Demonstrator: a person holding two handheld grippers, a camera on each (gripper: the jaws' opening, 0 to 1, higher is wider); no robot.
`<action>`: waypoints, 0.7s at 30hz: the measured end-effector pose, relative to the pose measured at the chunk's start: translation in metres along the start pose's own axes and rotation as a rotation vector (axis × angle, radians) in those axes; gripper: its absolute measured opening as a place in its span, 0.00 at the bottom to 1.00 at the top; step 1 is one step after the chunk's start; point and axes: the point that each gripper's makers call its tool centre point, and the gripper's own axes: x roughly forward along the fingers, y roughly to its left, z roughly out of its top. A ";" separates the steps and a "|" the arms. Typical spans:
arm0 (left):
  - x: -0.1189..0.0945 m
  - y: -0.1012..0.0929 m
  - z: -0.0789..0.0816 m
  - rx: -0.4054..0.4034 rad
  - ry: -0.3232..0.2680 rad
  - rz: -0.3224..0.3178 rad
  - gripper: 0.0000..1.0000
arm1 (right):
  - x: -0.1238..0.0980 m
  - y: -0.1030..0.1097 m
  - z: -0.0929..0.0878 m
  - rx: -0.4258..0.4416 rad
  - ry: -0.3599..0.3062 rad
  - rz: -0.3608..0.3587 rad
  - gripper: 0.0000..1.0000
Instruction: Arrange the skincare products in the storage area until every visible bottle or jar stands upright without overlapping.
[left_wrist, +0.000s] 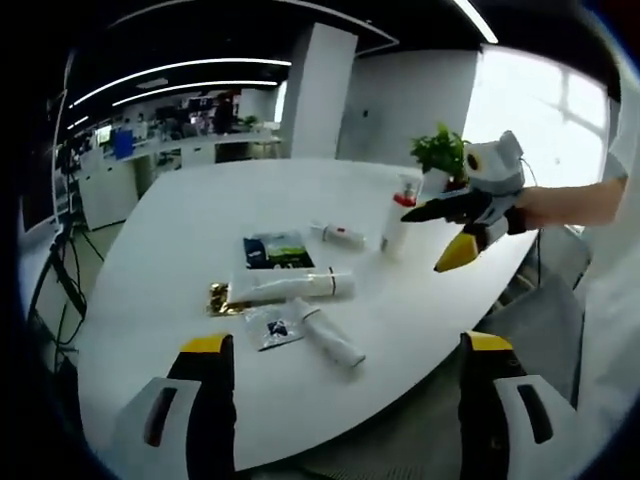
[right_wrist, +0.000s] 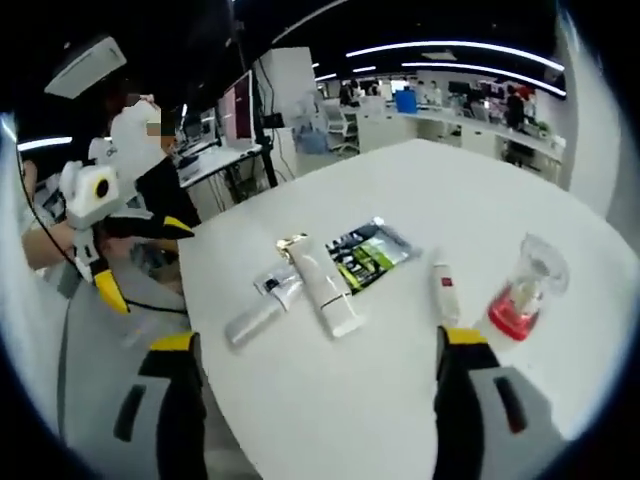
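Little is done: one bottle perhaps stands upright, three tubes lie flat. Both the left gripper and right gripper are wide open, holding nothing.

A white table is seen. White tubes are laid beside a green-and-black packet. A clear bottle is marked by a red base. Yellow-tipped black jaws are carried by the grippers.
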 end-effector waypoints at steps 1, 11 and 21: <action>0.000 0.000 0.000 0.002 0.001 0.001 0.91 | 0.004 -0.002 0.002 -0.015 0.007 0.005 0.97; 0.001 0.001 -0.002 0.016 0.012 0.005 0.89 | 0.043 -0.007 0.019 -0.063 0.030 0.071 0.95; 0.001 0.004 -0.002 -0.007 0.009 0.016 0.88 | 0.083 -0.009 0.029 -0.114 0.057 0.110 0.88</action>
